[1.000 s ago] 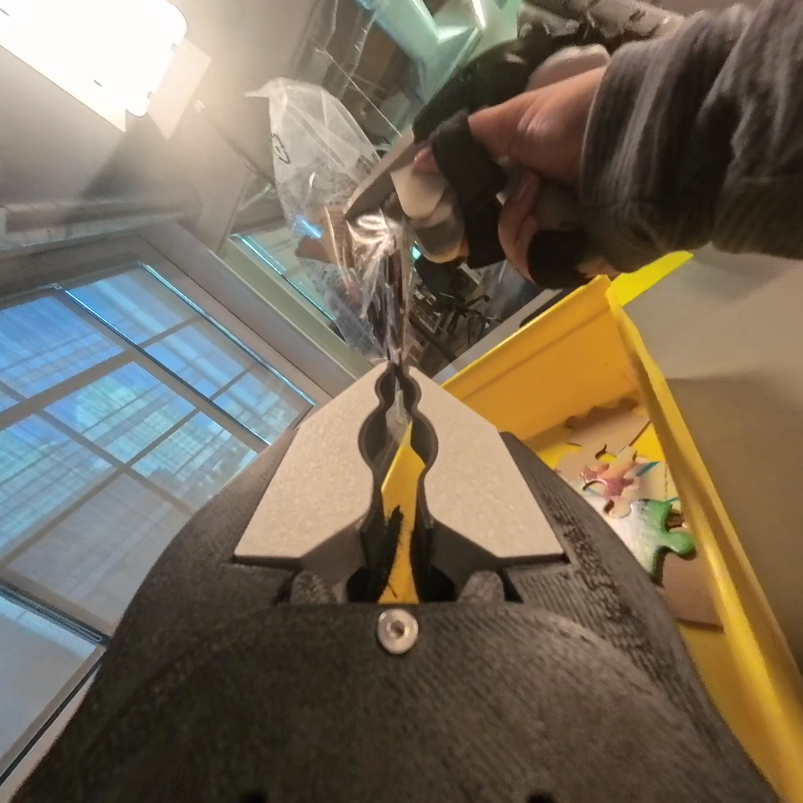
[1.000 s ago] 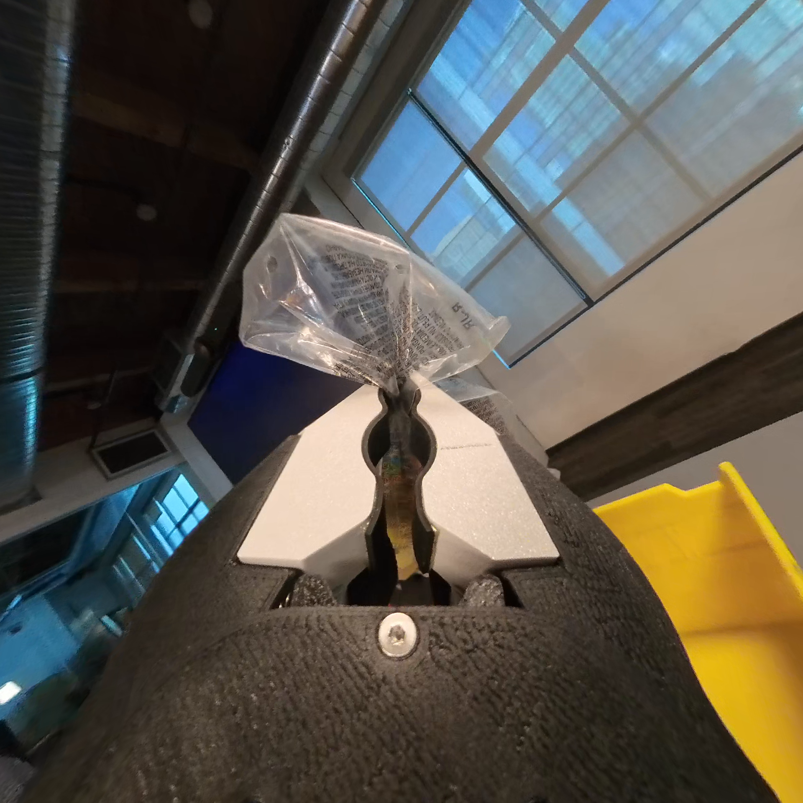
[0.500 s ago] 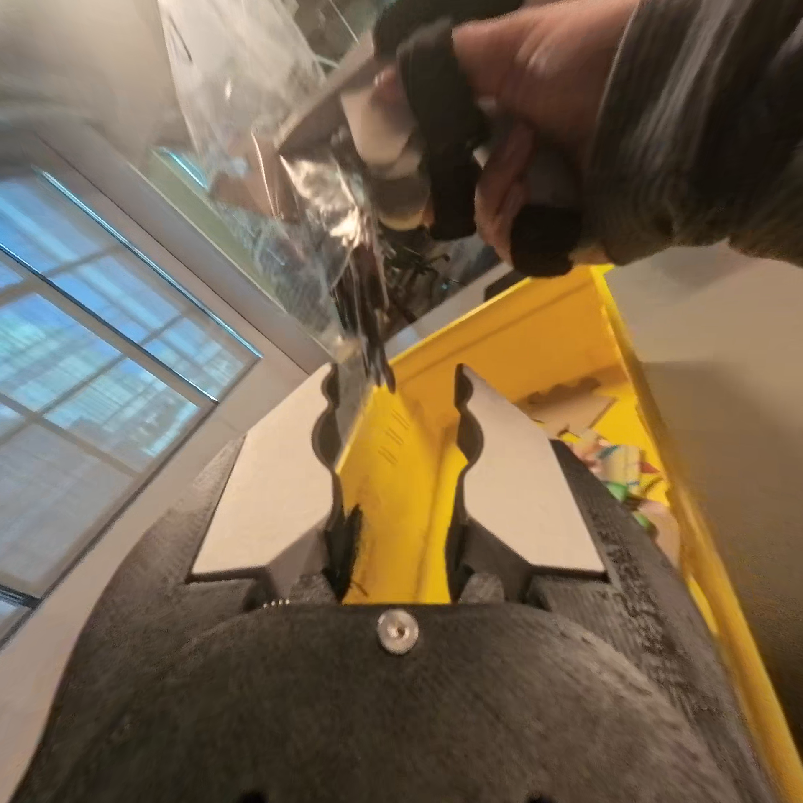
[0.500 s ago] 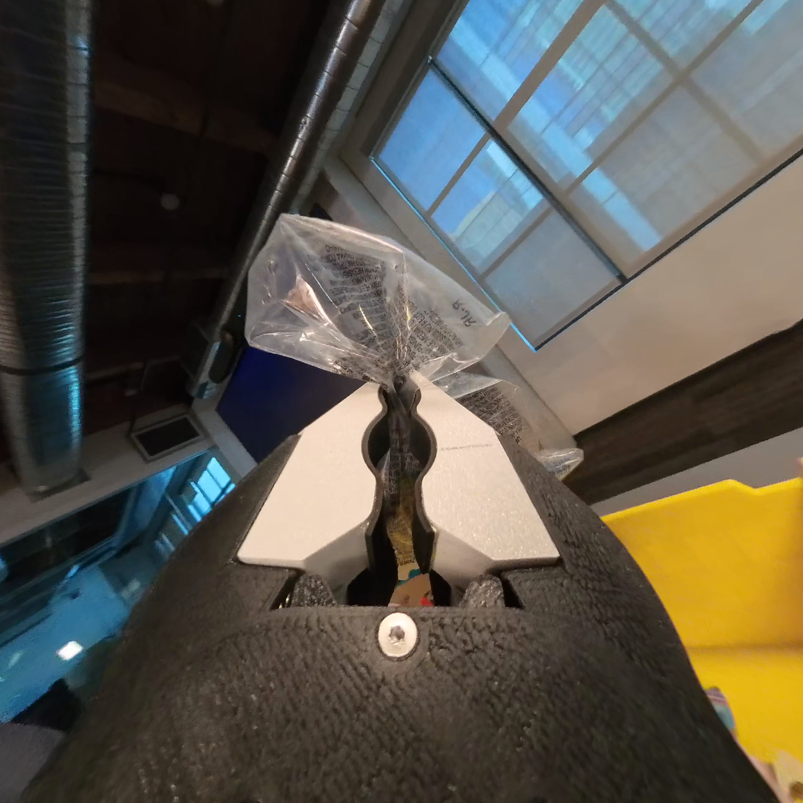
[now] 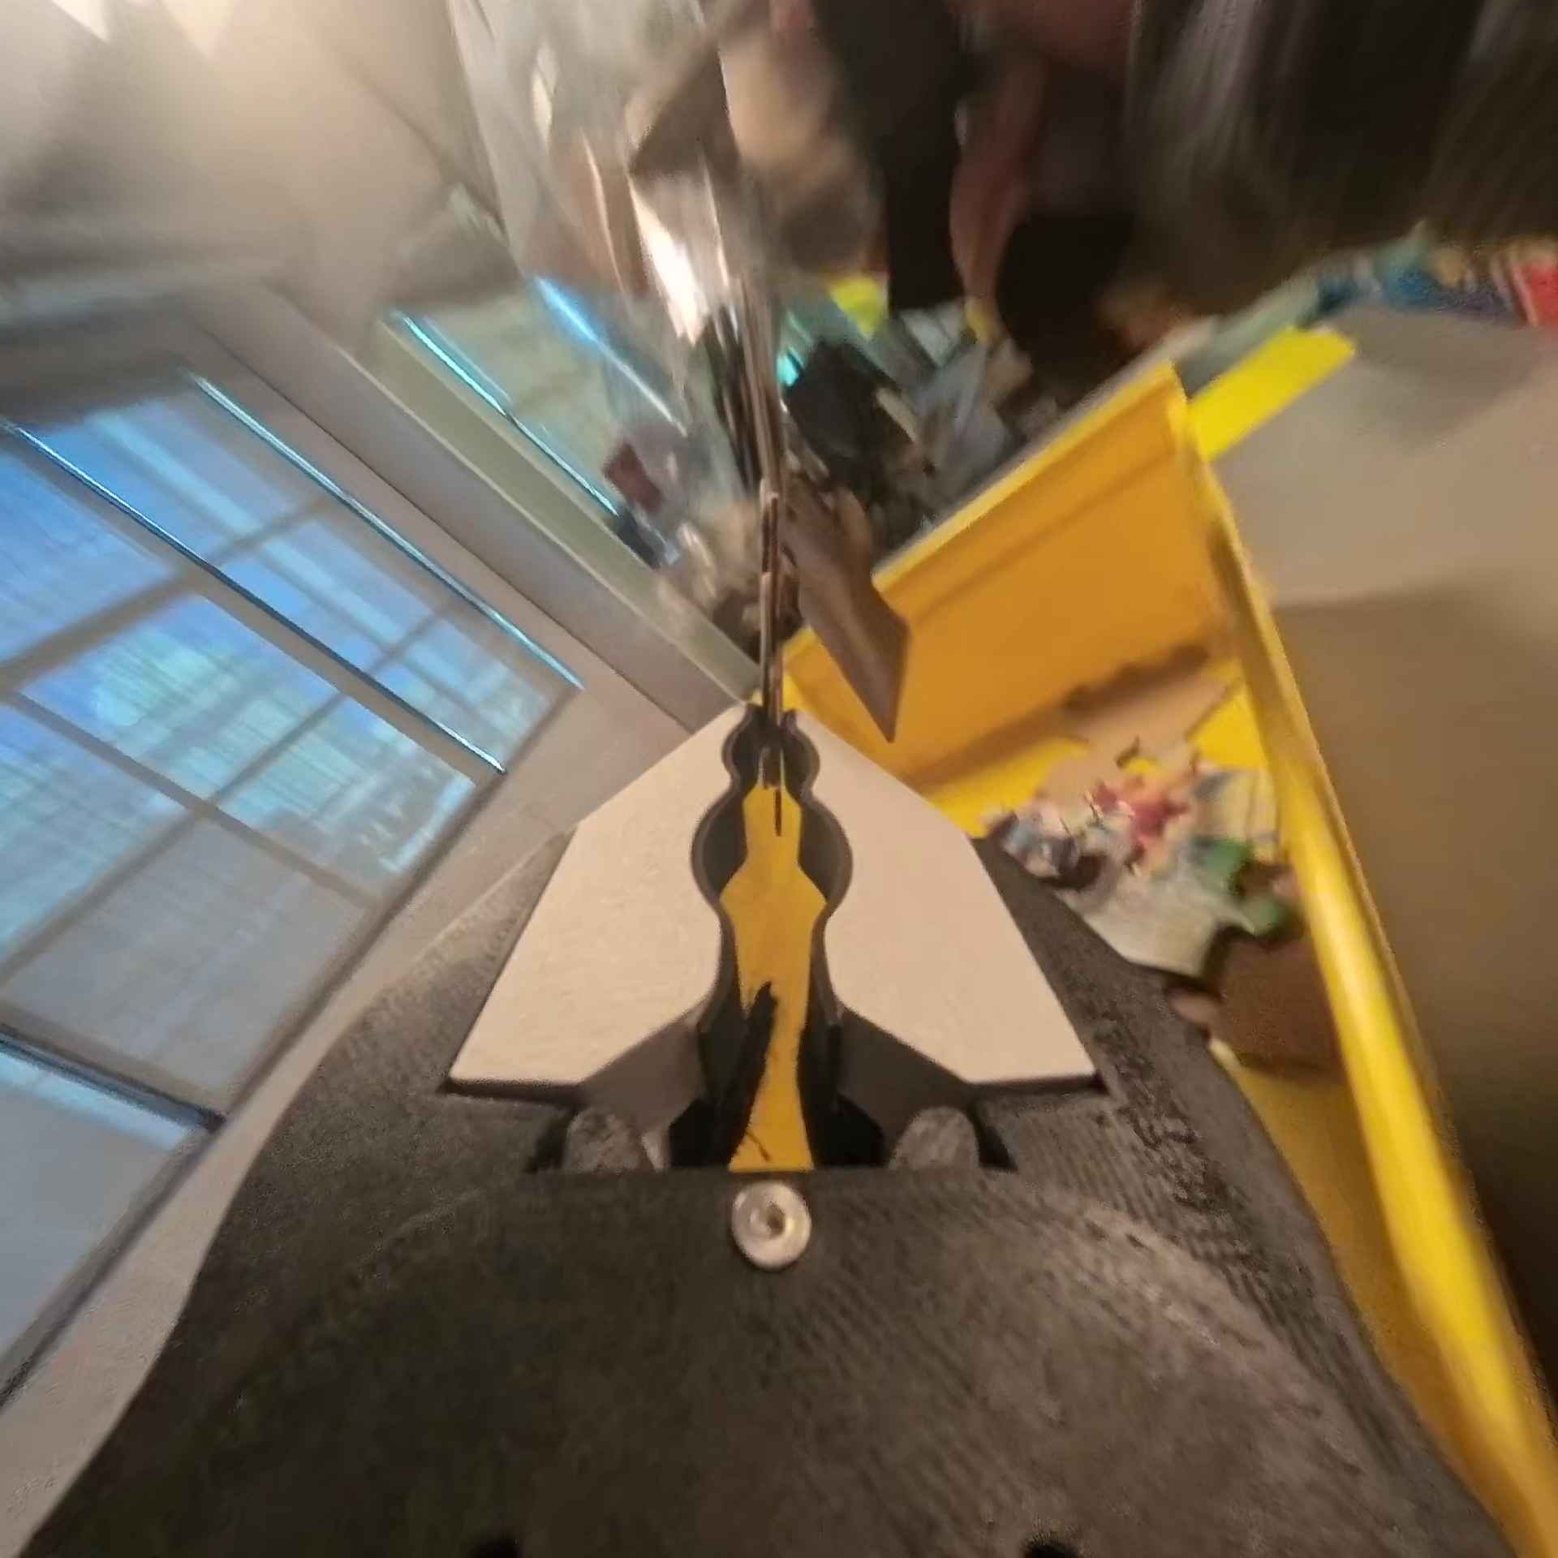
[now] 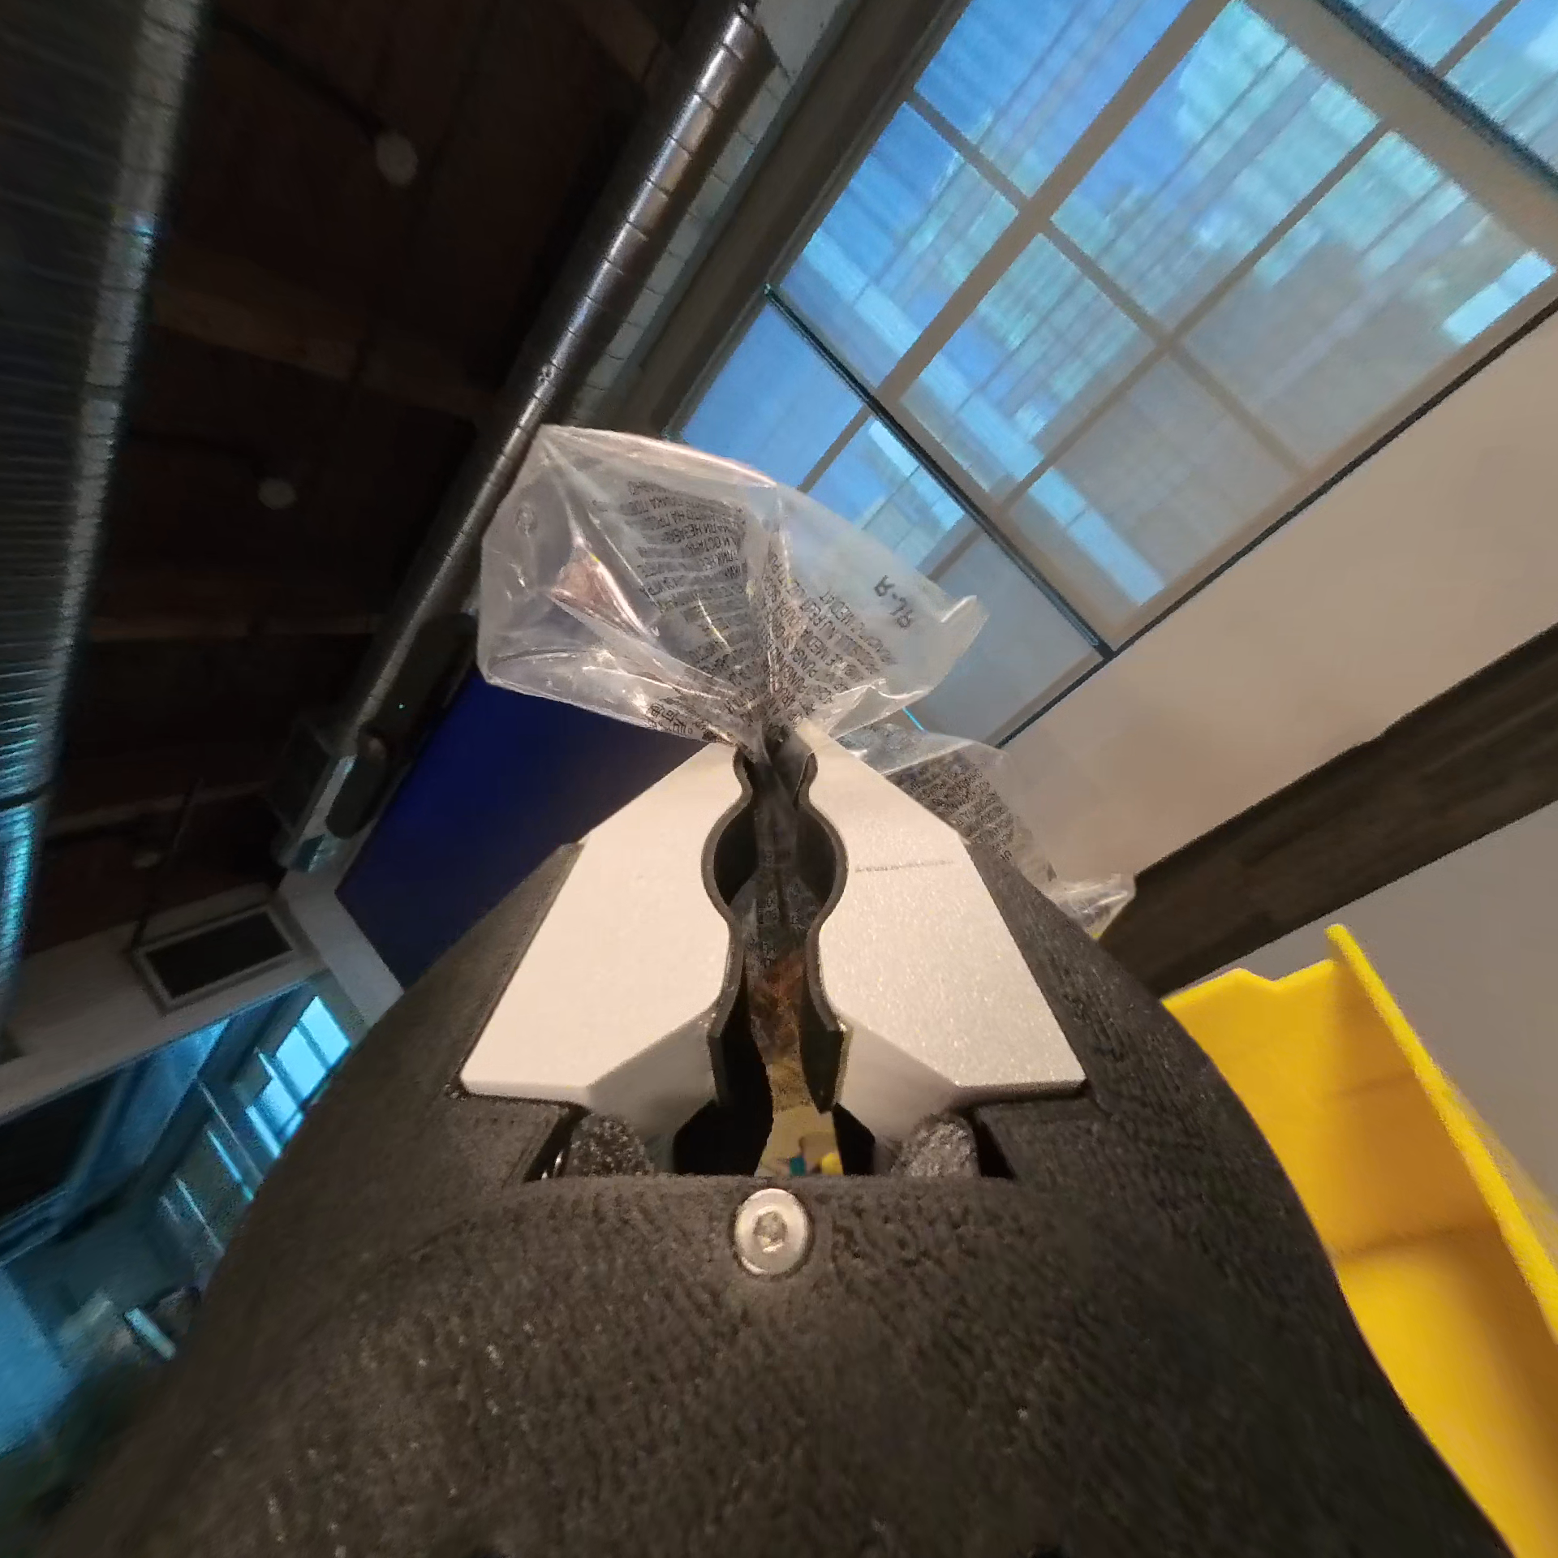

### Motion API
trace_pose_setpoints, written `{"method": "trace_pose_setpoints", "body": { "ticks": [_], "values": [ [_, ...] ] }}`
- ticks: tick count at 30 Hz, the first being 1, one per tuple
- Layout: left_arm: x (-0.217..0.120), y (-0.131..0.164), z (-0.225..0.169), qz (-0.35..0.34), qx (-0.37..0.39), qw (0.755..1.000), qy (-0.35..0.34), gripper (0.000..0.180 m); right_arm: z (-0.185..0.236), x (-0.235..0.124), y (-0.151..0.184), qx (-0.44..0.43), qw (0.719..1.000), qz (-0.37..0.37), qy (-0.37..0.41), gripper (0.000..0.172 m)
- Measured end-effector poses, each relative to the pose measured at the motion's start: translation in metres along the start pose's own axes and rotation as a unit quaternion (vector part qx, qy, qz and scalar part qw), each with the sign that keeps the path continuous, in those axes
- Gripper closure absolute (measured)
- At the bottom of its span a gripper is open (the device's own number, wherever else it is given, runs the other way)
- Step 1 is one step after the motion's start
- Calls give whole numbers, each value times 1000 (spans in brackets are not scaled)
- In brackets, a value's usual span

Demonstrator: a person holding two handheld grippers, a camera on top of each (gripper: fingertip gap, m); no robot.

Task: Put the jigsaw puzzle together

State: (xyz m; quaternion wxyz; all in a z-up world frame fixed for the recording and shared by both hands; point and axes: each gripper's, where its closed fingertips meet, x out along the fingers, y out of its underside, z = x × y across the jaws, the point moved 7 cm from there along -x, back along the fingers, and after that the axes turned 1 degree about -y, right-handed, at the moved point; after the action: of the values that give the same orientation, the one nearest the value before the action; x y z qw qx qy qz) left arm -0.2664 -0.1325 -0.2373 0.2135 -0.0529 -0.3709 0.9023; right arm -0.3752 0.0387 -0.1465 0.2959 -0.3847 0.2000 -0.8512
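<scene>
My right gripper is shut on a crumpled clear plastic bag with printing on it; the film fans out above the tips and runs down between the pads. In the left wrist view my left gripper is shut on a thin edge of the same bag, which stretches up, blurred, to the other gripper and the hand holding it. A flat brown piece hangs by the bag just past my left tips, above the yellow bin.
The yellow bin holds several coloured puzzle pieces and also shows in the right wrist view. Large windows lie to the left. A window and a ceiling duct lie beyond the right gripper. The left gripper's tips are roughly 20 centimeters from the right gripper's.
My left gripper let go of the bag, opened wide, then shut again on its edge, and its view is now motion-blurred. My right gripper kept its hold throughout.
</scene>
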Motion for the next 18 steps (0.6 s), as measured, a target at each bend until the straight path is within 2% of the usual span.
{"method": "trace_pose_setpoints", "body": {
  "ticks": [2,3,6,8,11,15,16,17,18],
  "values": [
    [7,17,-3,55,-36,997,28,177,0,-1,-2,5,1000,10,-6,172],
    [10,20,-1,59,-53,996,28,174,1,-1,-1,10,1000,13,-11,172],
    [12,7,6,29,-66,997,31,134,2,5,6,15,999,30,-19,172],
    [12,-10,9,-19,-65,997,39,123,5,10,12,21,998,43,-28,172],
    [9,-34,9,-86,-32,995,32,132,8,17,21,35,996,62,-45,172],
    [22,-37,9,-51,-4,999,-6,142,13,24,29,49,994,80,-64,172],
    [25,-35,9,-41,-4,999,-11,148,13,24,29,49,993,81,-65,172],
    [26,-34,9,-37,-12,999,-16,169,12,22,28,47,994,78,-61,172],
    [25,-33,10,-40,-21,999,-26,179,10,20,25,43,995,71,-56,172]
  ]
}}
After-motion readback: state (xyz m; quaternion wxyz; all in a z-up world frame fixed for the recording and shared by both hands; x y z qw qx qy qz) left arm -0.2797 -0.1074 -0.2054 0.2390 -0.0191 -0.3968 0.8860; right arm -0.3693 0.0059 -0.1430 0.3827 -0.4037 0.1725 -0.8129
